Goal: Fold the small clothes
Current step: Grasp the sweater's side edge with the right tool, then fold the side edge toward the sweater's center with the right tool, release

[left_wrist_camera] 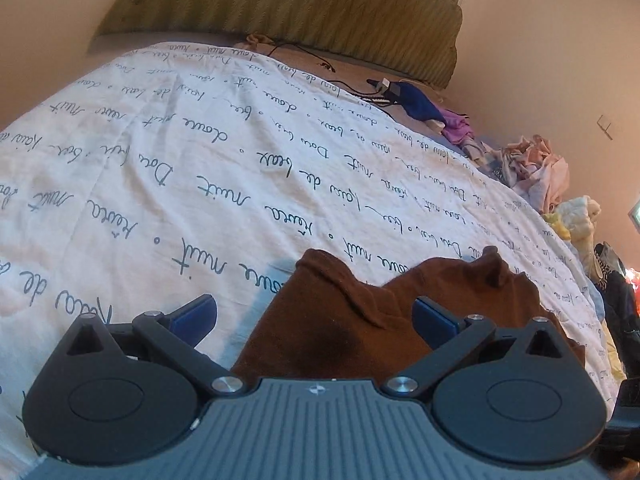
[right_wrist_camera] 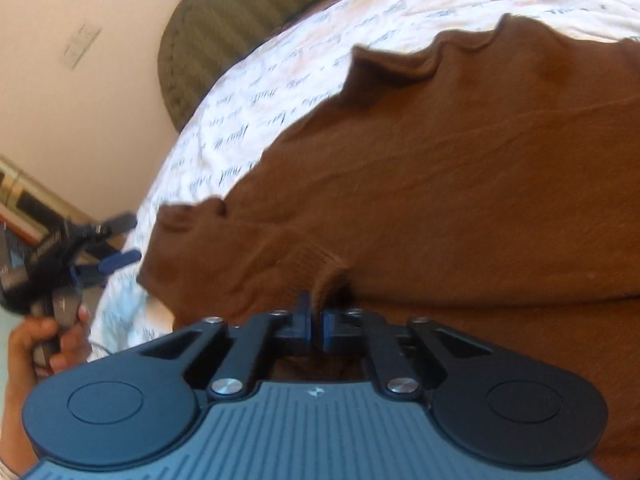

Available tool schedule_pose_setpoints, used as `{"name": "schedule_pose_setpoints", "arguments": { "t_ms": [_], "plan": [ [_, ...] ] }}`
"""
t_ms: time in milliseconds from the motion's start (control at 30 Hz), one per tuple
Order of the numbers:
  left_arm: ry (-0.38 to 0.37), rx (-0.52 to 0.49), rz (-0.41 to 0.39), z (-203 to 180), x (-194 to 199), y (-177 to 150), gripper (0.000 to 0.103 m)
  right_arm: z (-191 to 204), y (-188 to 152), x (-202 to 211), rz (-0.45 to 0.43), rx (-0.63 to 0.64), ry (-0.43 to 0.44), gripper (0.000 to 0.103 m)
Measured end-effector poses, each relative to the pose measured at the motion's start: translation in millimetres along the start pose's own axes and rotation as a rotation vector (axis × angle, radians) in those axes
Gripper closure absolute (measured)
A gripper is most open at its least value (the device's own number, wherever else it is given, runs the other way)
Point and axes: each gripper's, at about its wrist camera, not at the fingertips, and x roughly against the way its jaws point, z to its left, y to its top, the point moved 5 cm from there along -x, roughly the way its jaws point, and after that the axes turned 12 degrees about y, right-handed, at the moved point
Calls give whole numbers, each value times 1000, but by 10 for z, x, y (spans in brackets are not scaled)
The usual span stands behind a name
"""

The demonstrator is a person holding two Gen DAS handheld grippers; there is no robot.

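The brown garment (right_wrist_camera: 440,184) lies spread on the white bedspread (left_wrist_camera: 160,160) printed with script. The right gripper (right_wrist_camera: 316,320) has its jaws pressed together, pinching a ribbed fold of the garment's near edge. The left gripper (left_wrist_camera: 312,316) has its jaws spread wide above the garment, gripping nothing.

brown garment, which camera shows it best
Right wrist view: the brown garment fills the frame, wavy edge visible, a fold pinched in the right hand-held gripper. Left wrist view shows only its crumpled near part.

Garment (left_wrist_camera: 332,320) on bedspread (left_wrist_camera: 160,184), headboard (left_wrist_camera: 280,4) behind, clothes heap (left_wrist_camera: 536,168) at its right edge.
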Motion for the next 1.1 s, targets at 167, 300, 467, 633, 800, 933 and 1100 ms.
{"name": "schedule_pose_setpoints", "arguments": {
  "t_ms": [167,300,467,633,800,933,1100],
  "plan": [
    [-1,12,34,14,-23,20,1,245,-23,47,-32,146,-63,100],
    [-52,16,41,-116,63,0,1,495,141,243,-77,248,-70,100],
    [-134,9,38,-419,183,-31,1,593,442,490,-118,312,-100,100],
    [-208,22,68,-671,158,-110,1,408,663,830,-154,329,-170,100],
    [-173,46,161,-690,-116,-182,1,29,722,1197,-170,320,-248,100],
    [-214,52,280,-805,-432,-255,3,-227,628,1284,-159,296,-269,100],
    [-144,100,355,-805,-672,-310,87,-270,532,1286,-166,288,-268,100]
  ]
}}
